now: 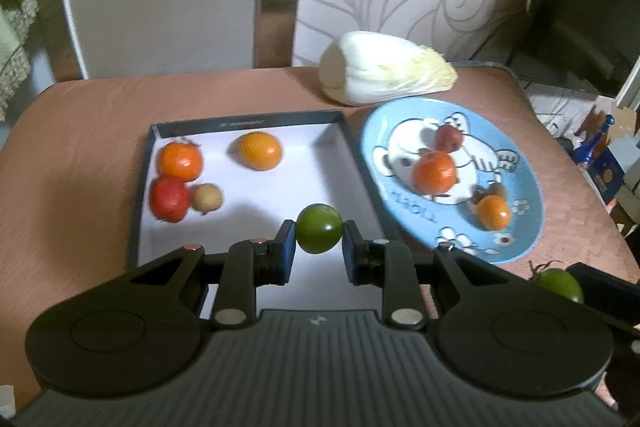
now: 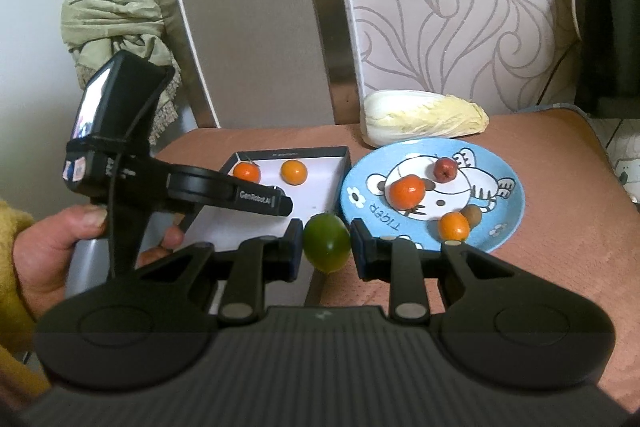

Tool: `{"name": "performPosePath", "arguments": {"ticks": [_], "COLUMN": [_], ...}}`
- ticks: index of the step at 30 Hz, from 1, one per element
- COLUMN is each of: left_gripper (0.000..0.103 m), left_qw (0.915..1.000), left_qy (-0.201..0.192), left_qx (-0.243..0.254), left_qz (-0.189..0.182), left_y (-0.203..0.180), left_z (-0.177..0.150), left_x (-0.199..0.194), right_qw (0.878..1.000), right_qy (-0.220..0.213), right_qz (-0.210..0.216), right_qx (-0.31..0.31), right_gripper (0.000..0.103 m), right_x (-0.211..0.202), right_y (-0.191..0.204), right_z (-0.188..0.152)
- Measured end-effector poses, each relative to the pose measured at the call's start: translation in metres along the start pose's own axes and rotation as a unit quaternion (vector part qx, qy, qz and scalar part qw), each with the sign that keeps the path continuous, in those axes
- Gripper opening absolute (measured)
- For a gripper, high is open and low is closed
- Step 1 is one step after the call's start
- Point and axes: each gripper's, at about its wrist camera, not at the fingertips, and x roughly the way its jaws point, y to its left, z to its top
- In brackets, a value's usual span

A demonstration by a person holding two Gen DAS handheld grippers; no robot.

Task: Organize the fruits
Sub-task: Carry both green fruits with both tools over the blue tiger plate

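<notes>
Left wrist view: left gripper [image 1: 319, 235] pinches a green fruit [image 1: 319, 233] between both pads, held over the near right part of the white-lined box [image 1: 340, 163]. Box holds four fruits: orange persimmon [image 1: 180, 160] at far left corner, orange one [image 1: 259, 151] at far middle, red fruit [image 1: 169, 198] along left edge with a small tan fruit [image 1: 207, 197] touching it. Blue tiger plate [image 1: 524, 223] sits just right of box on the brown seat [image 1: 80, 131], carrying a big orange fruit [image 1: 434, 173], small red fruit [image 1: 449, 138] and small orange fruit [image 1: 494, 212]. Cabbage [image 1: 384, 79] lies at the seat's far edge. Right wrist view: right gripper [image 2: 326, 245] grips a second green fruit [image 2: 326, 242], both pads touching it, above the box's near right corner. Left hand [image 2: 52, 255] holds the other tool's handle.
</notes>
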Motion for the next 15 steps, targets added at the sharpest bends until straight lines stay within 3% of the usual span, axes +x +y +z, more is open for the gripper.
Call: {"name": "performPosePath", "arguments": {"ticks": [15], "left_gripper": [0.029], "left_qw": [0.9982], "left_qy": [-0.005], "left_qx": [0.038], "left_qz": [-0.047], "left_y": [-0.065], "left_z": [0.015], "left_x": [0.003], "right_qw": [0.999], "right_qy": [-0.015], "right_qz": [-0.039], "right_qx": [0.016], "right_gripper": [0.029], "right_x": [-0.029], "right_y": [-0.029], "right_z": [-0.004]}}
